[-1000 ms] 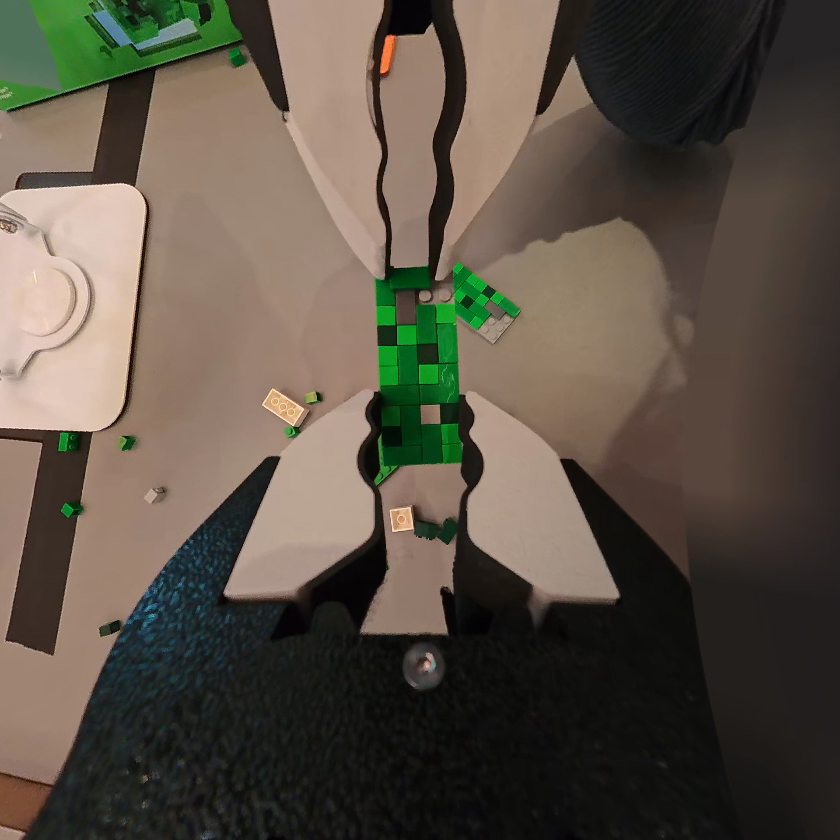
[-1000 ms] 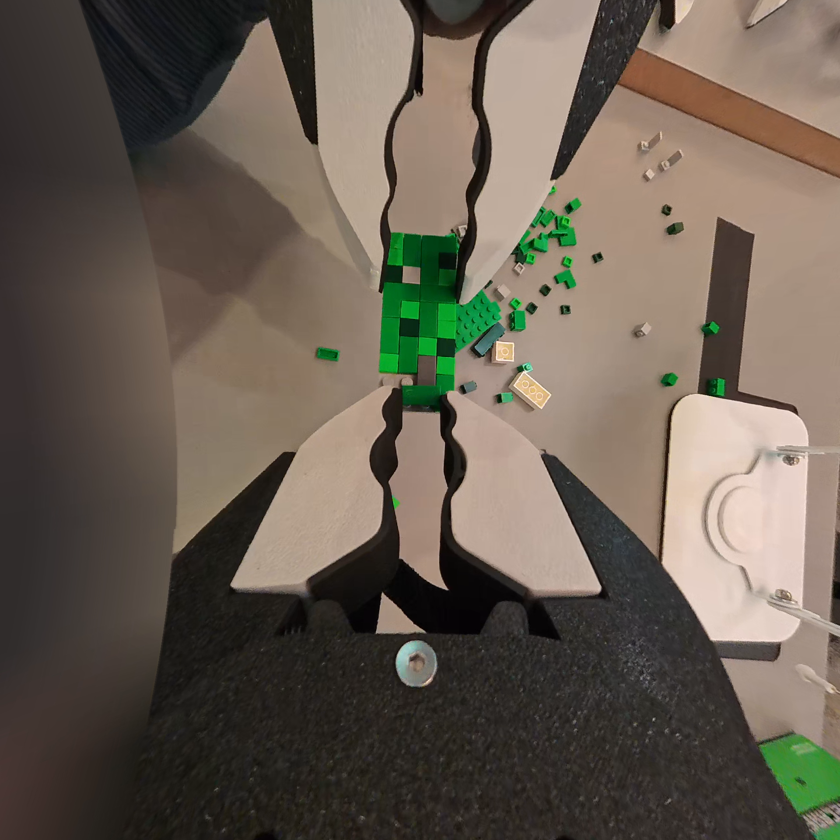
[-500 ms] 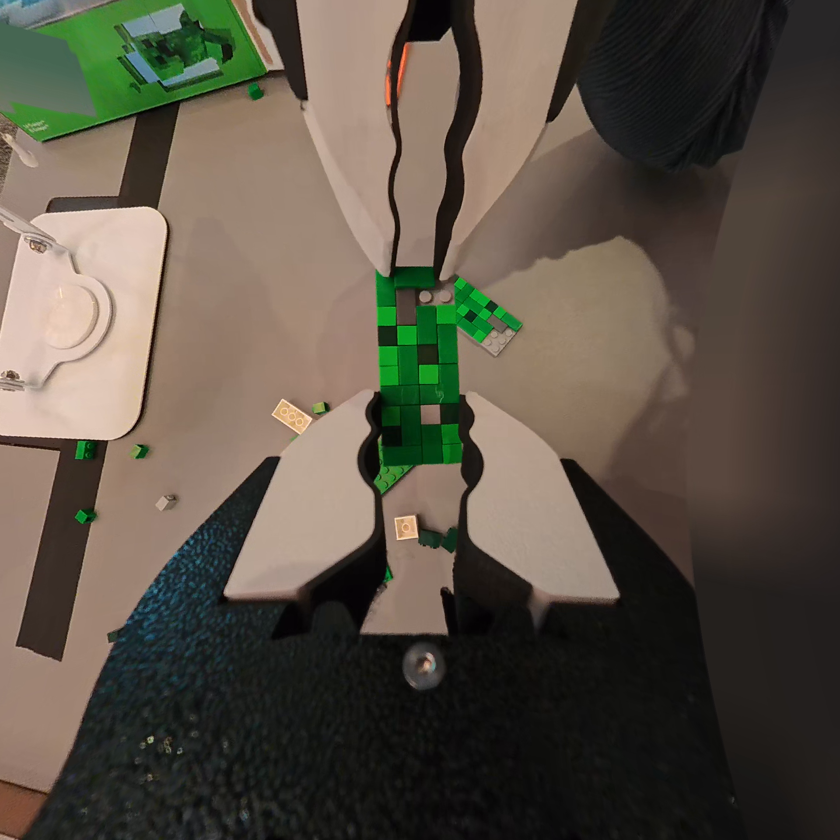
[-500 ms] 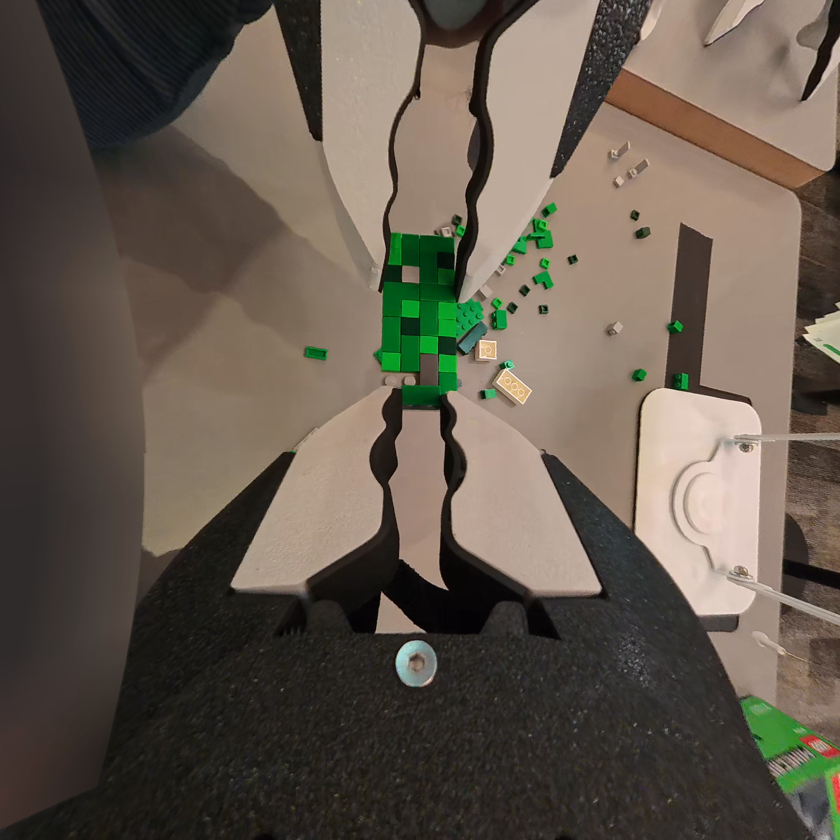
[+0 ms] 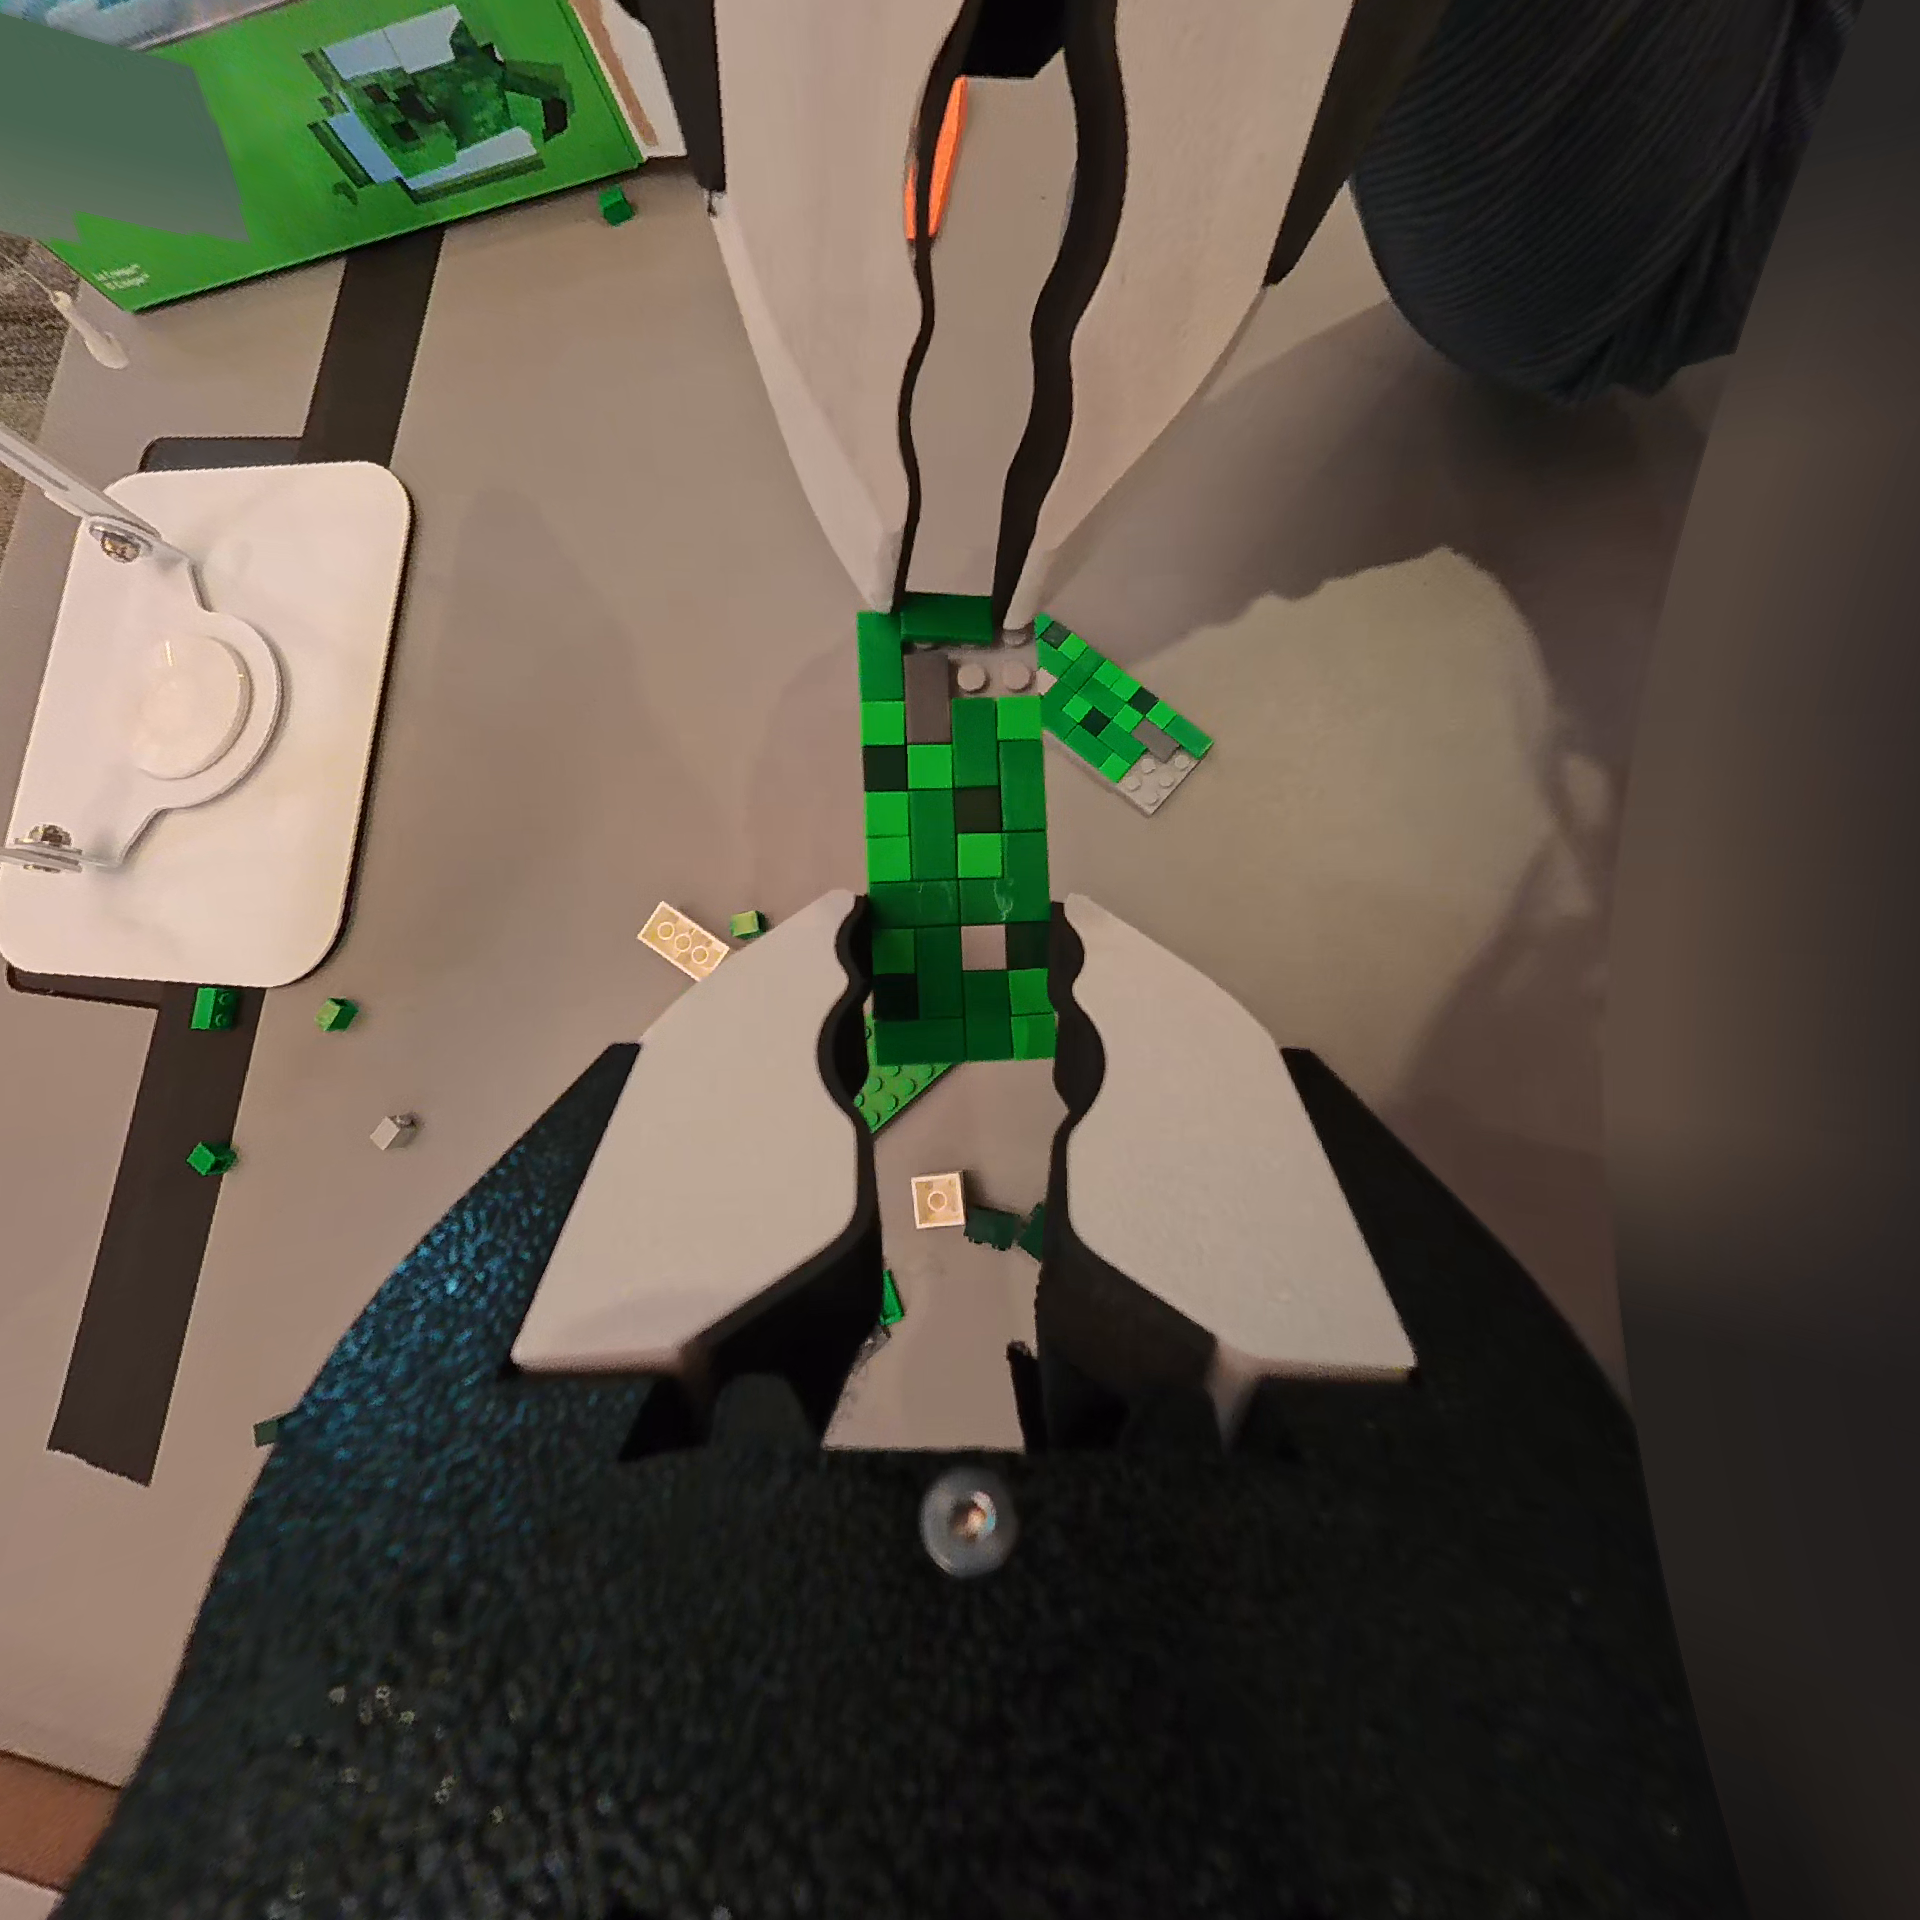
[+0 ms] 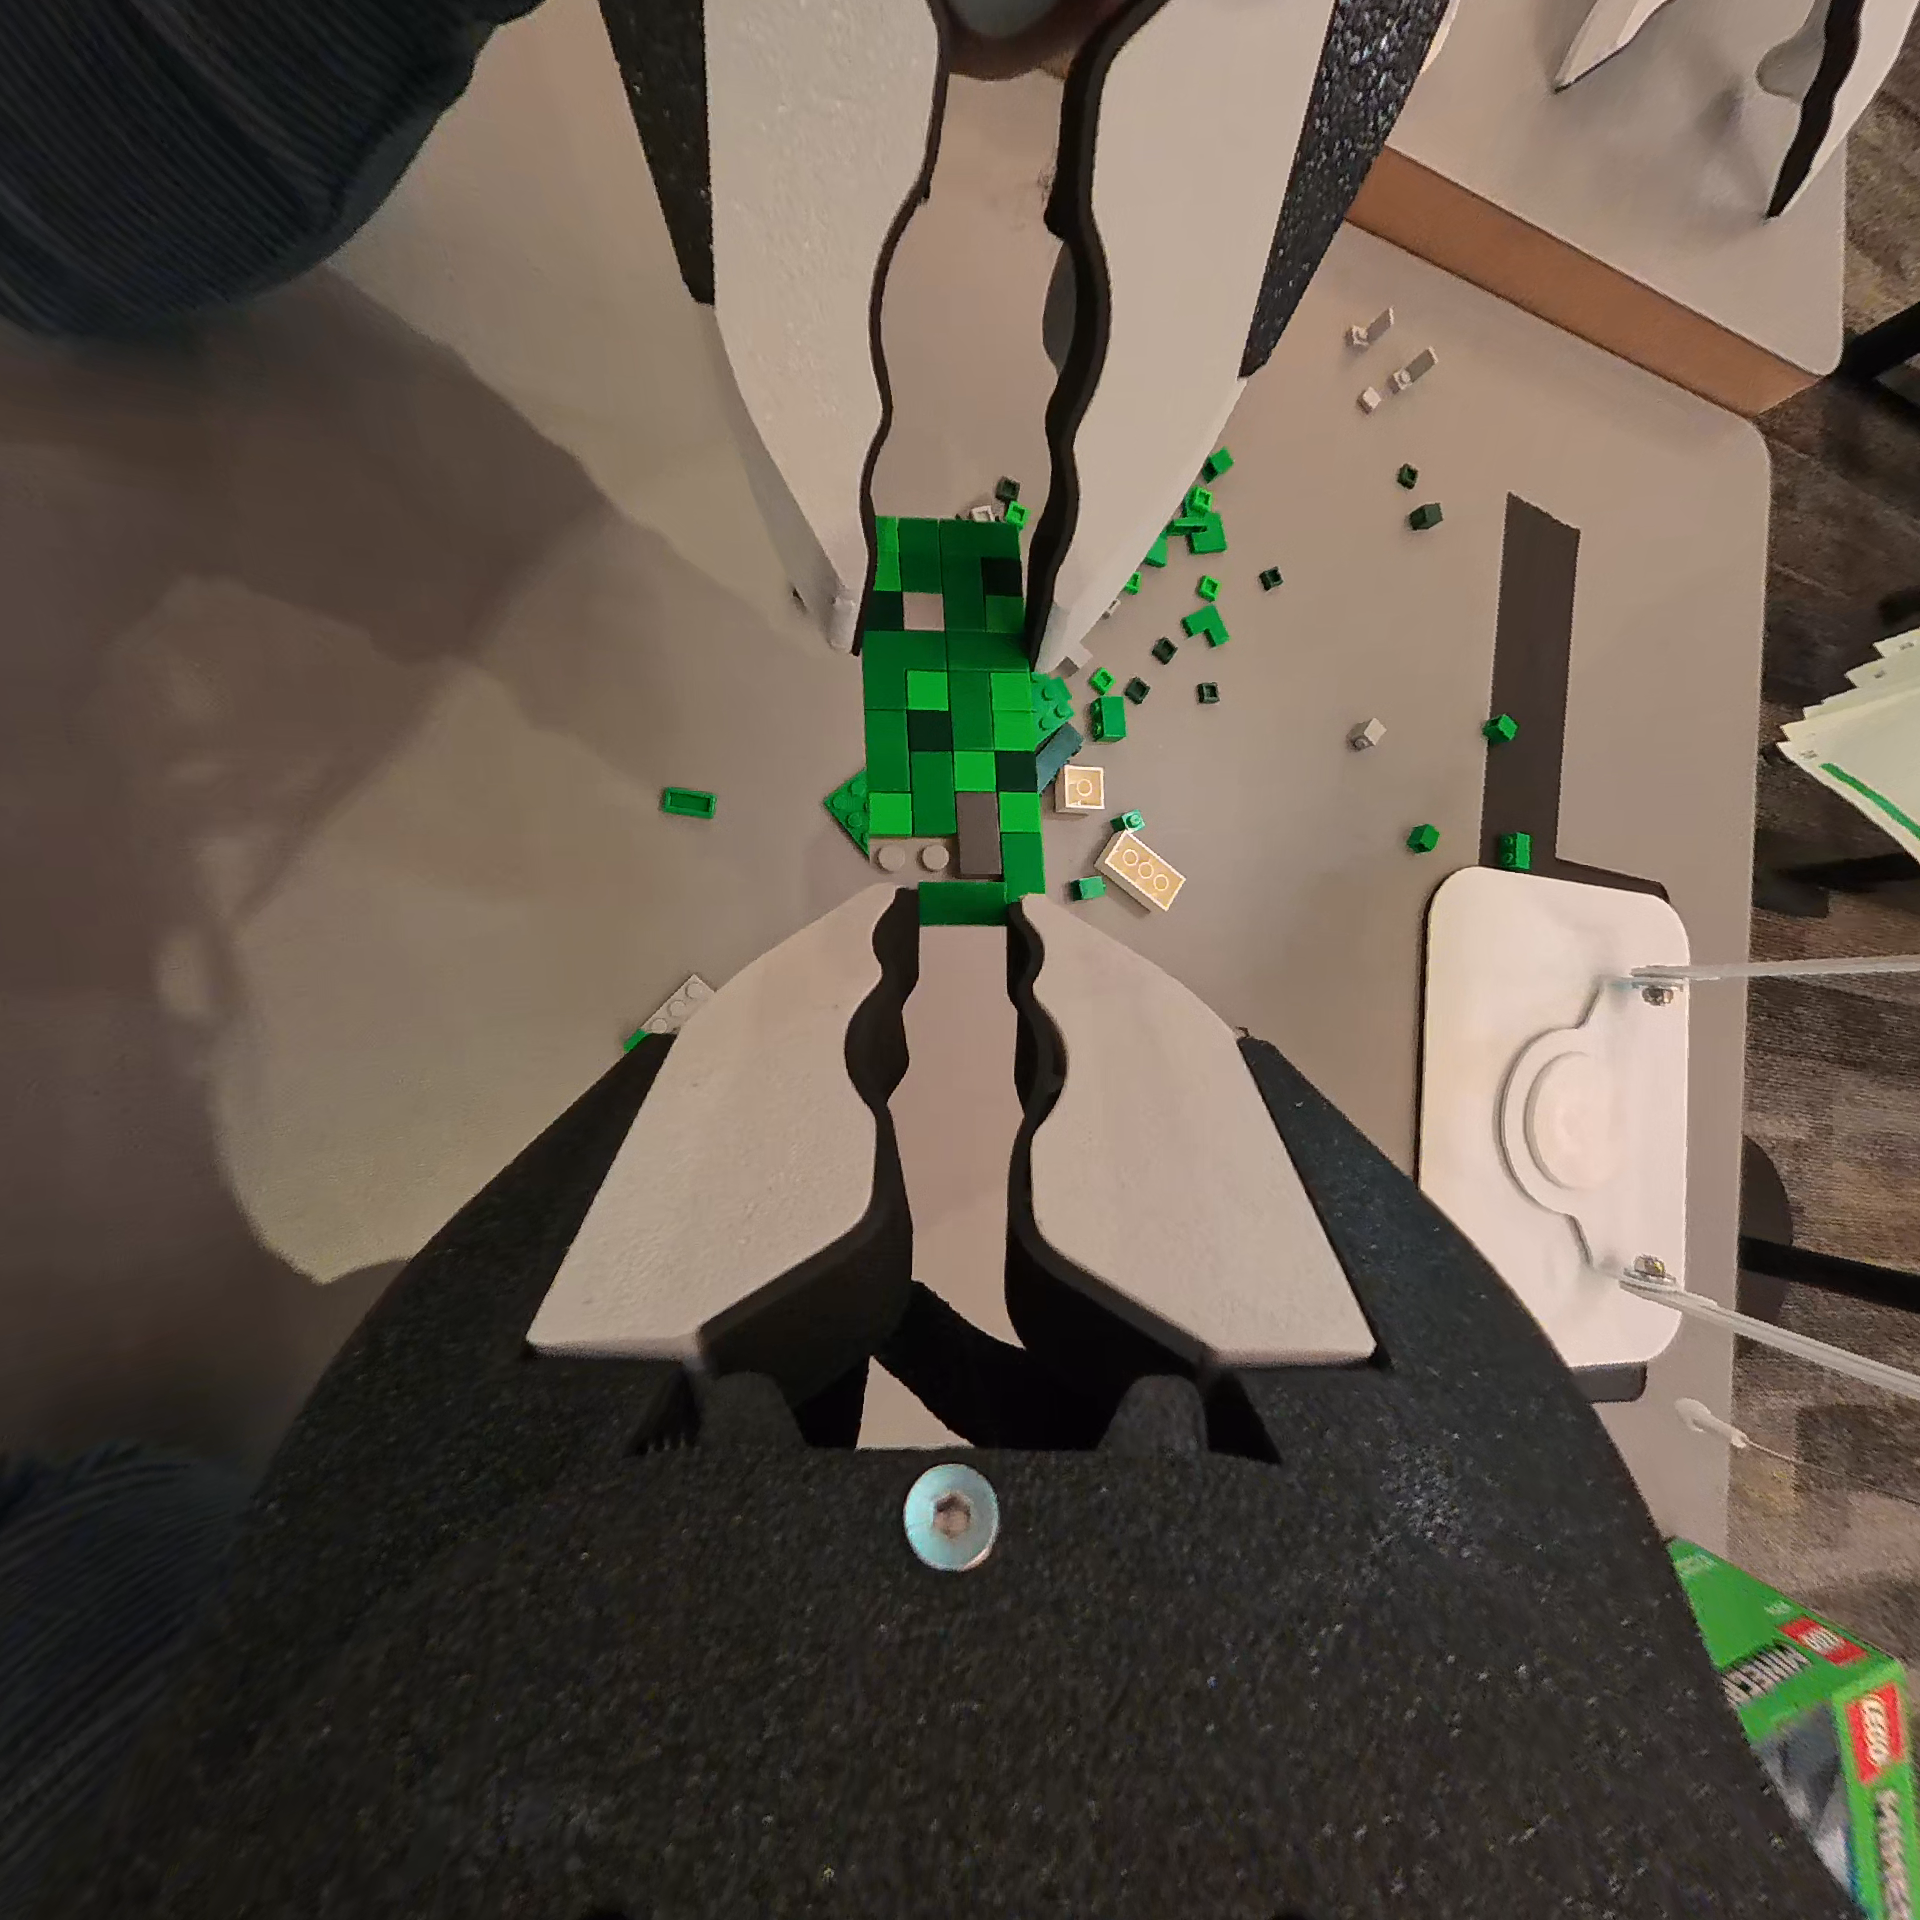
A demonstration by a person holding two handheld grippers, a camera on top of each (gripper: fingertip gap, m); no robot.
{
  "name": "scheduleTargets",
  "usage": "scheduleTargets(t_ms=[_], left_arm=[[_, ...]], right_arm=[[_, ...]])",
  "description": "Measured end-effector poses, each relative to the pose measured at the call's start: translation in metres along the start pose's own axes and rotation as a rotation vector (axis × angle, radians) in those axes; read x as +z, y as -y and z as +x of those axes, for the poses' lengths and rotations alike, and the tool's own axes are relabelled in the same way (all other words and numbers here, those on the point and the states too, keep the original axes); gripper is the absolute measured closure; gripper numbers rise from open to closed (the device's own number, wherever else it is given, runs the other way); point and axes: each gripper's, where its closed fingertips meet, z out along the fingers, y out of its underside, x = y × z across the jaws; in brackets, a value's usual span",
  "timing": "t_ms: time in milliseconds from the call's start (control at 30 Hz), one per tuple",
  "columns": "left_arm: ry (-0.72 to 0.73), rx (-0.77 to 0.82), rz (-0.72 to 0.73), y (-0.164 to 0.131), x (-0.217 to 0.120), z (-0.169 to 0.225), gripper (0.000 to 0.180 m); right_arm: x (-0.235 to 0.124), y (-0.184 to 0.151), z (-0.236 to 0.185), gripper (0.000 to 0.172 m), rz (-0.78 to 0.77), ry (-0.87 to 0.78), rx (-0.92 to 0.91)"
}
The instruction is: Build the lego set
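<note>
Left claw [image 5: 961,971] clamps one end of the green brick panel [image 5: 951,790] mid-bench, right claw [image 6: 964,902] narrowly pinches a green tile [image 6: 961,902] at its other end; loose bricks [image 6: 1195,582] crowd one side, bare bench [image 6: 416,790] opposite.

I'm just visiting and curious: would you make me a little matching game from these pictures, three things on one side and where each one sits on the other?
Things:
1. long green tiled panel
2. small dark green tile
3. tan brick with three rings

Places:
A. lying loose on the grey table
B. gripped by the left hand-held gripper
C. gripped by the right hand-held gripper

Pairs: 1-B, 2-C, 3-A
</note>
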Motion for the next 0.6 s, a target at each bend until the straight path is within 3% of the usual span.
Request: scheduleTargets(t_ms=[600], left_arm=[[-0.007, 0.001, 0.005, 0.0009, -0.0002, 0.0011, 0.149]], right_arm=[[0.0008, 0.0018, -0.0005, 0.153, 0.01, -0.004, -0.015]])
